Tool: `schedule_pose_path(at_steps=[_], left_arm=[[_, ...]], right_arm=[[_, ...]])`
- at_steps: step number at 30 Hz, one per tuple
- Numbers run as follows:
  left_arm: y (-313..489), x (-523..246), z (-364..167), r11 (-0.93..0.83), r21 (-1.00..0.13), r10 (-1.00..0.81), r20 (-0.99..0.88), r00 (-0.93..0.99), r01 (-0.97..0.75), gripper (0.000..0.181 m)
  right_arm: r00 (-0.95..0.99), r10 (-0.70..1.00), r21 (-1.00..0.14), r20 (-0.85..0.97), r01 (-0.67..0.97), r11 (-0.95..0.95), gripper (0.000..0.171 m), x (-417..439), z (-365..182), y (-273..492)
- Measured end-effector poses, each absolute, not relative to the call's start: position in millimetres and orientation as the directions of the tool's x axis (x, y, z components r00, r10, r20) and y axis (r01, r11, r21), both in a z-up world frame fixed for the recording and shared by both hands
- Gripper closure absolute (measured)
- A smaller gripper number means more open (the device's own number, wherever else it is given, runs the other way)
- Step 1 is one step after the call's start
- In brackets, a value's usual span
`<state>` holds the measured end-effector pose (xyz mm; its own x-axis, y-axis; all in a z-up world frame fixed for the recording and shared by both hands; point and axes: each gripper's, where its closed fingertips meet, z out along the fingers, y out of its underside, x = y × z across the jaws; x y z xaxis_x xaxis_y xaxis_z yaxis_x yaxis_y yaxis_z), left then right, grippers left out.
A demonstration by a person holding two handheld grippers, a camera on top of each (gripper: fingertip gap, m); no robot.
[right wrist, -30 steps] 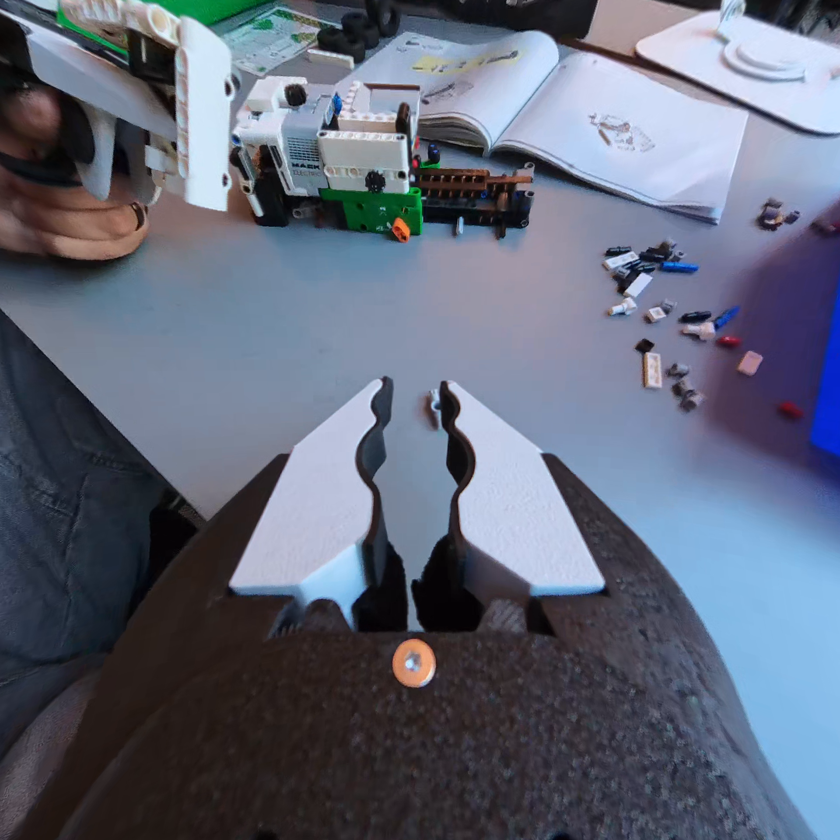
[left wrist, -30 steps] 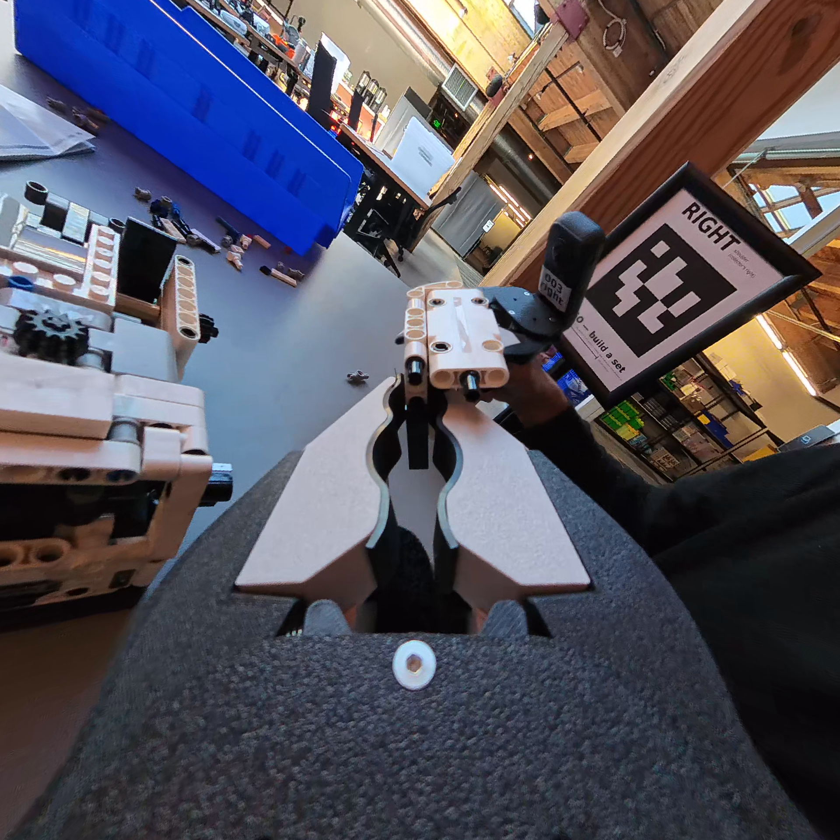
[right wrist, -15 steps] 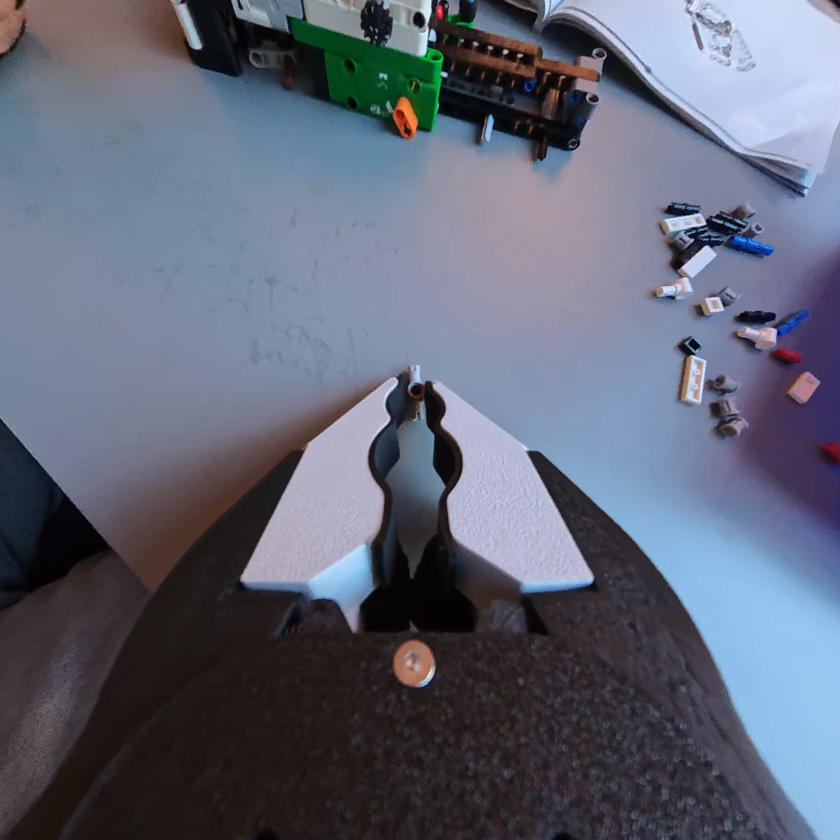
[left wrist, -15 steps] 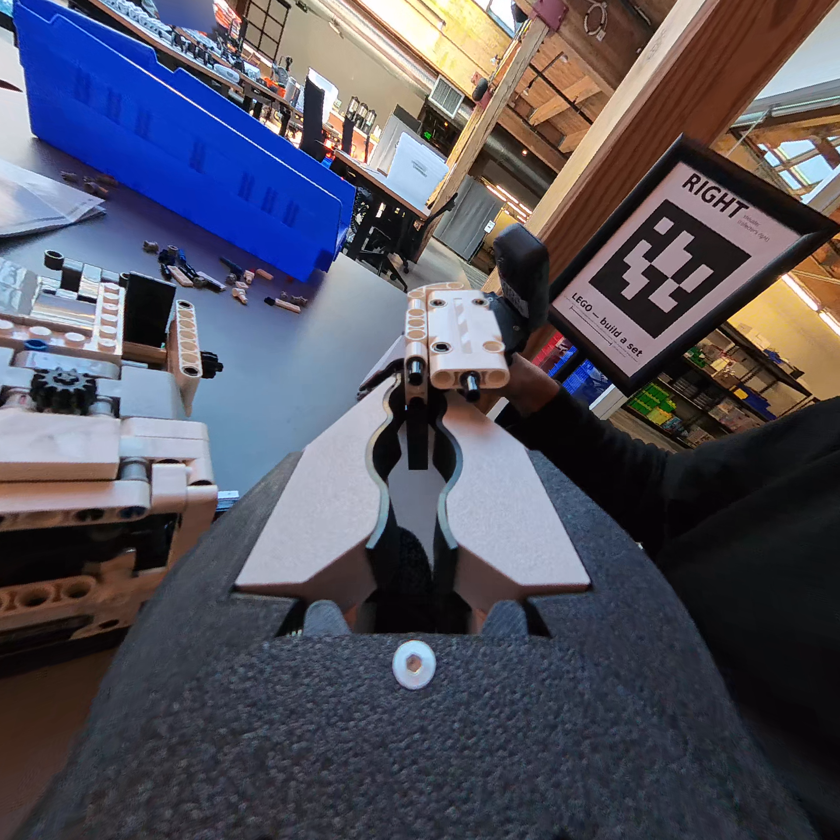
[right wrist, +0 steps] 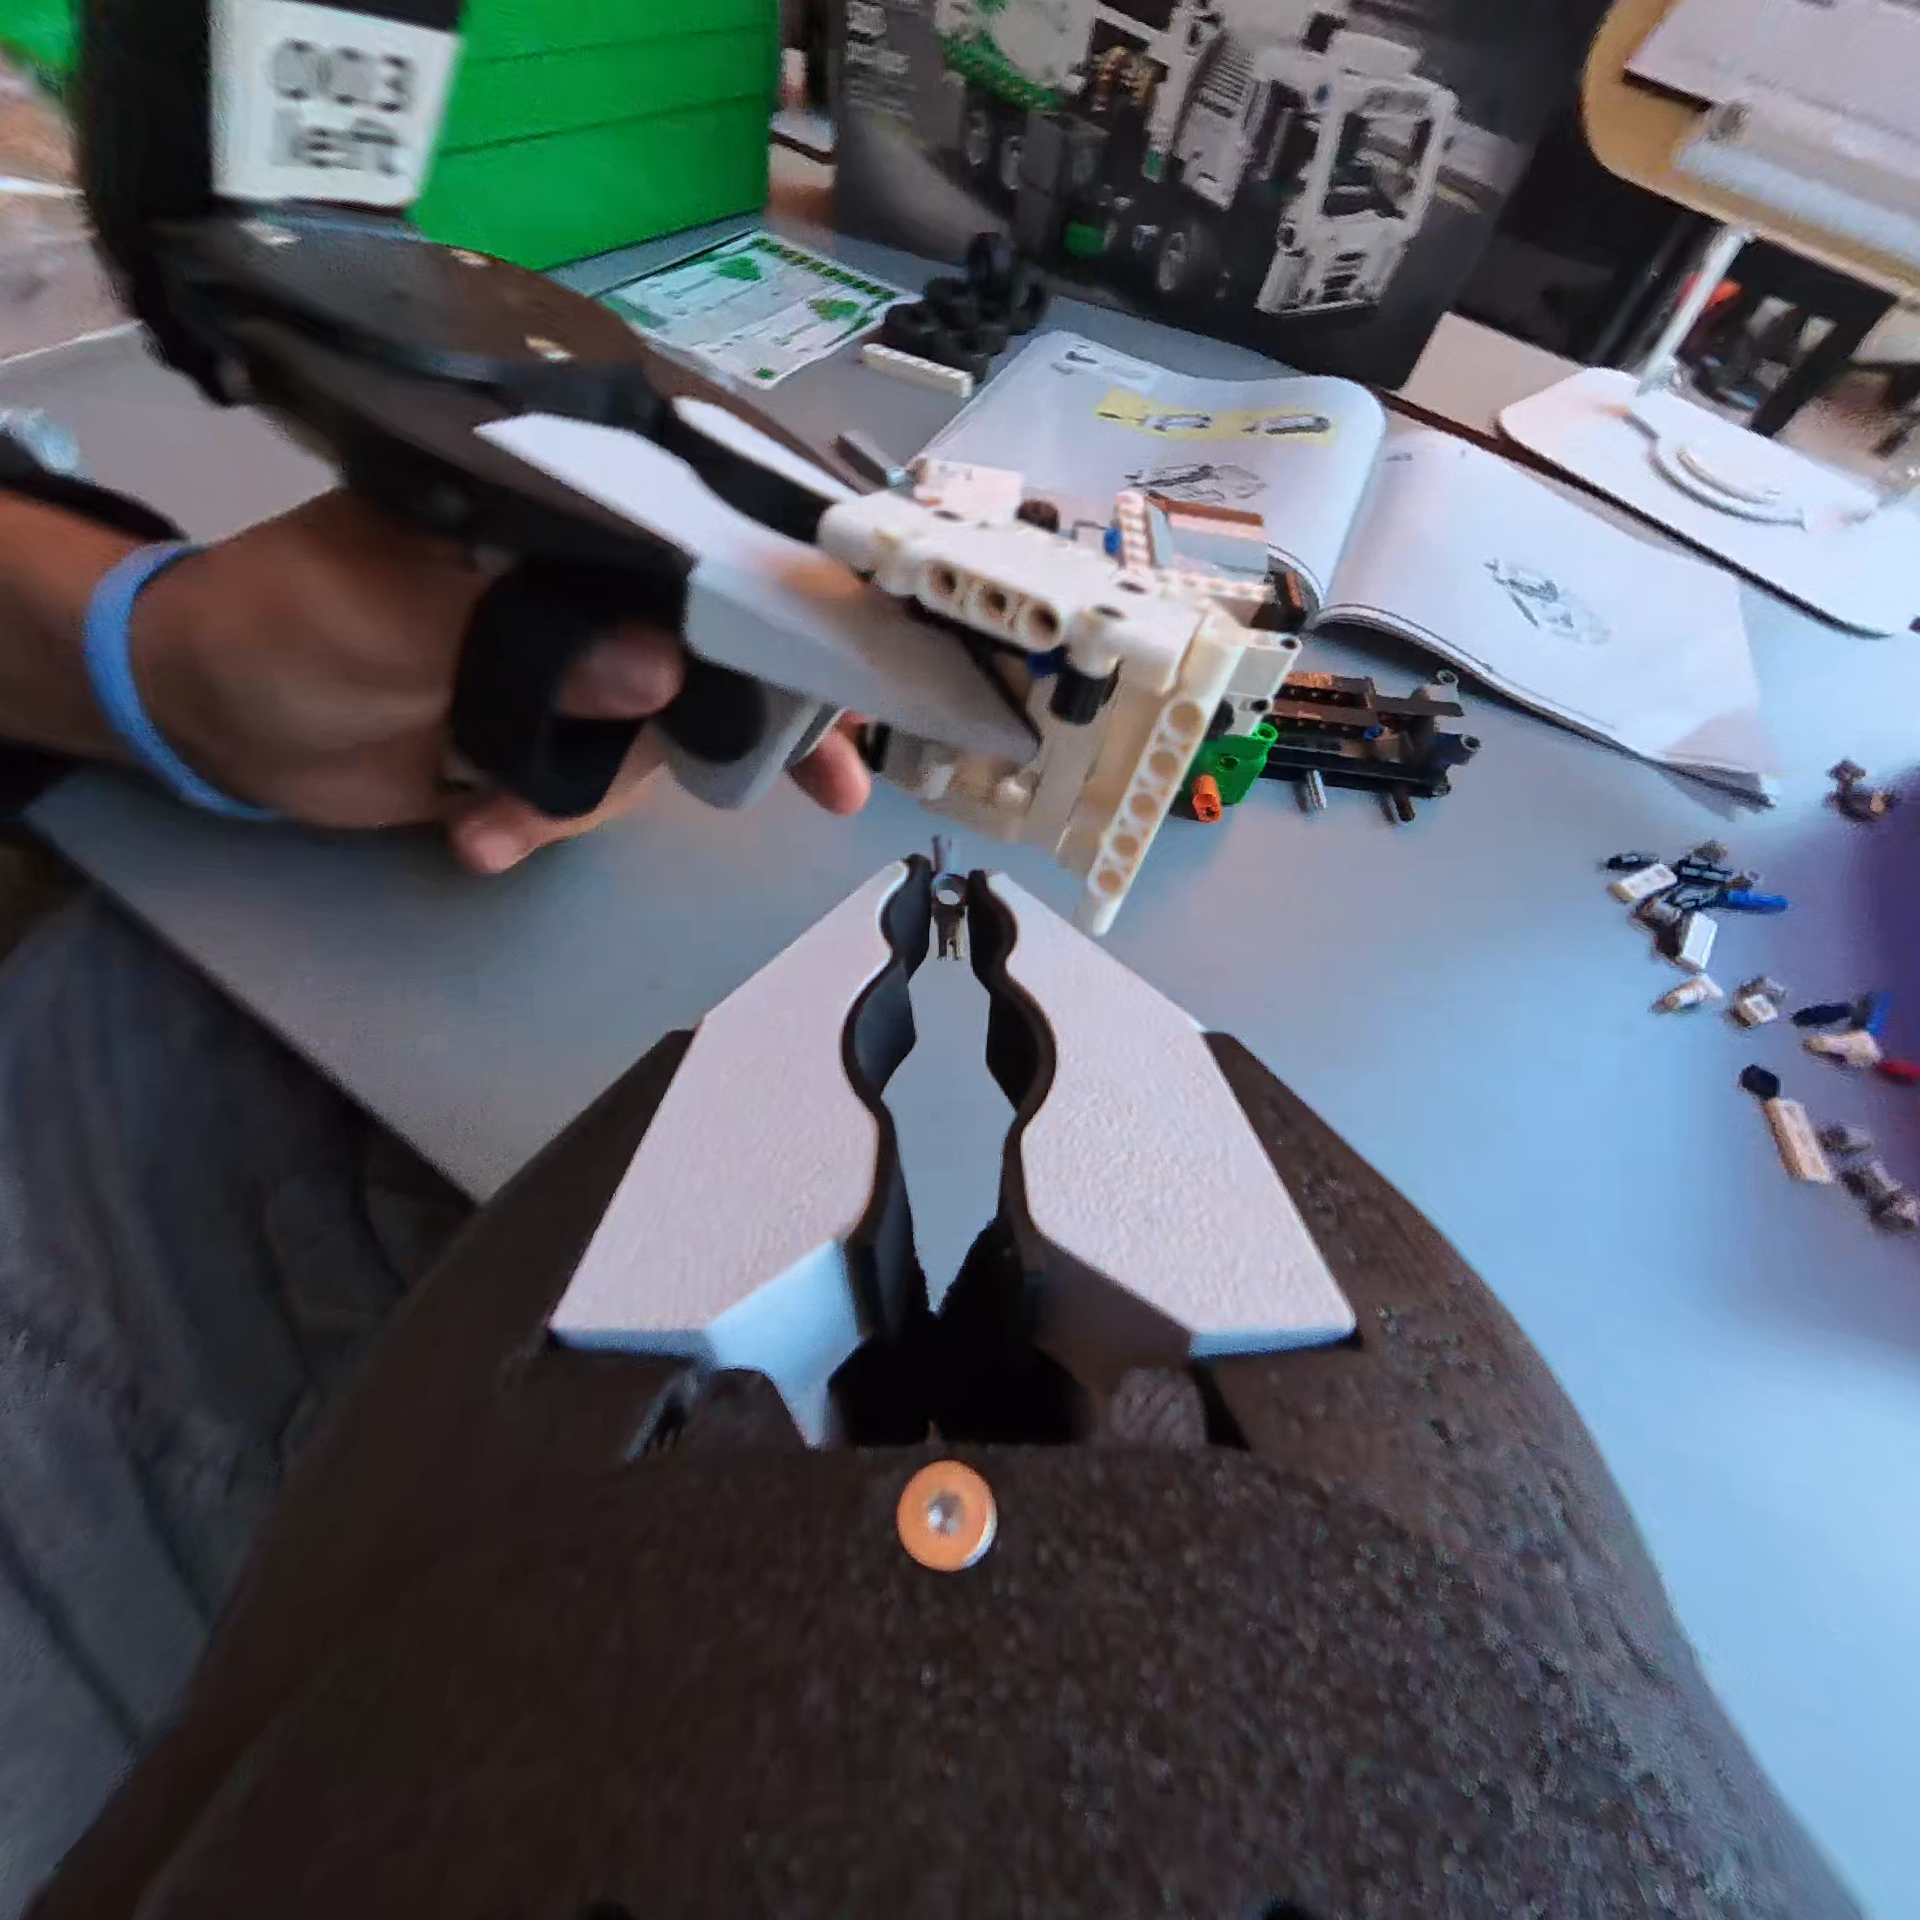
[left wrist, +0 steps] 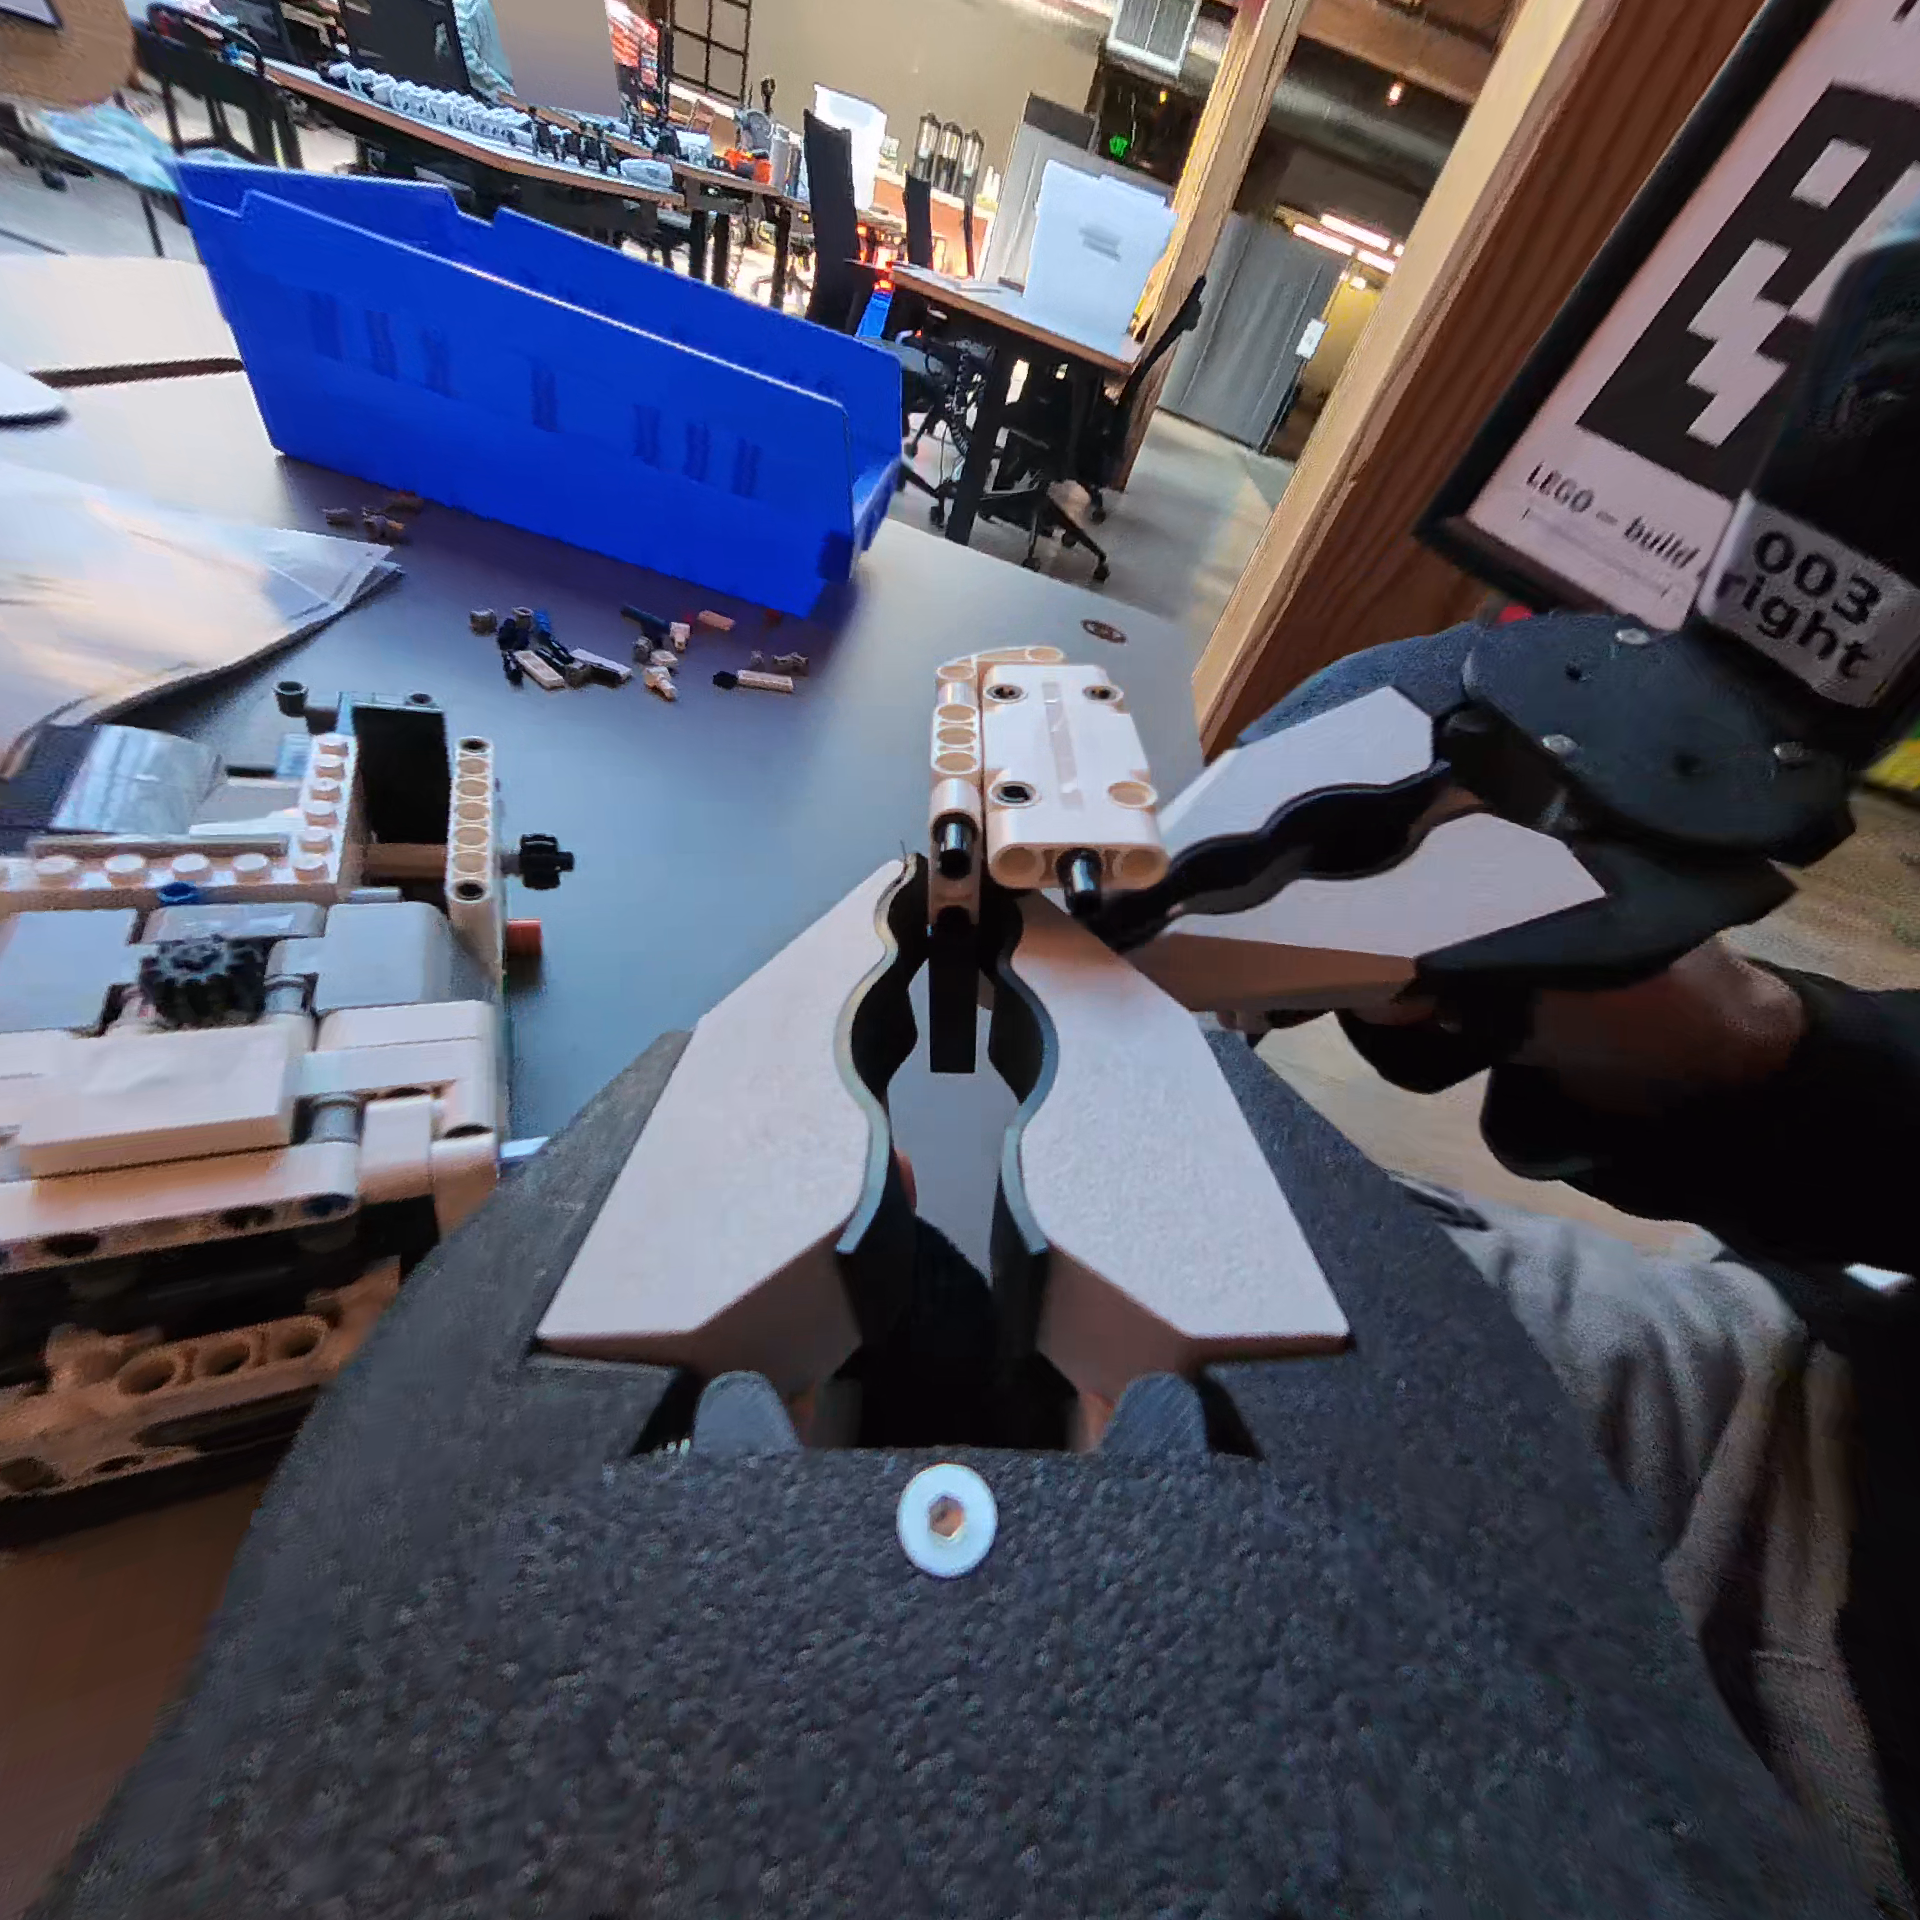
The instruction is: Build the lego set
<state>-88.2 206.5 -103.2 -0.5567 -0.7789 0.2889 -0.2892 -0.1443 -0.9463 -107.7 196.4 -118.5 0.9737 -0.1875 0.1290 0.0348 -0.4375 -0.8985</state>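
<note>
My left gripper (left wrist: 961,894) is shut on a white Lego sub-assembly (left wrist: 1044,769) with black pins and holds it in the air. My right gripper (right wrist: 948,883) is shut on a small grey connector piece (right wrist: 948,914). In the left wrist view the right gripper (left wrist: 1117,920) comes in from the right, its tips touching the sub-assembly's near right corner. In the right wrist view the left gripper (right wrist: 925,623) holds the sub-assembly (right wrist: 1122,727) just above and right of my tips. The partly built truck (left wrist: 239,987) stands on the table at the left; its green and black part (right wrist: 1351,717) shows behind the sub-assembly.
A blue bin (left wrist: 540,384) stands at the back of the dark table (left wrist: 727,790). Loose small pieces (left wrist: 644,655) lie before it, also in the right wrist view (right wrist: 1766,987). An open instruction booklet (right wrist: 1507,540), black tyres (right wrist: 966,301) and the set's box (right wrist: 1195,156) lie behind. Less than 4 cm separates the two grippers' tips.
My right gripper shut on the small grey piece on the table, lifted it and moved up to the sub-assembly. My left gripper stayed shut and tilted down toward the table.
</note>
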Motion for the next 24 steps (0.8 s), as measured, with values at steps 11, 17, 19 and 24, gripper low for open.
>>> schedule_pose_path(at_steps=[11,17,19,24], left_arm=[[201,-87,-118,0.093,-0.965,-0.852,0.05,-0.521,-0.245,0.174],[201,-85,-124,0.234,-0.949,-0.872,-0.109,-0.478,-0.21,0.174],[201,-85,-125,0.274,-0.943,-0.871,-0.16,-0.464,-0.189,0.174],[197,-85,-124,0.252,-0.947,-0.88,-0.14,-0.454,-0.197,0.173]], right_arm=[[0.938,-0.347,-0.96,-0.005,-0.102,-0.262,0.165,-92,-132,202],[0.922,-0.381,-0.951,-0.069,-0.176,-0.253,0.165,-90,-137,204],[0.916,-0.394,-0.952,-0.079,-0.187,-0.243,0.165,-89,-137,204],[0.903,-0.419,-0.964,-0.097,-0.19,-0.187,0.166,-88,-136,201]])
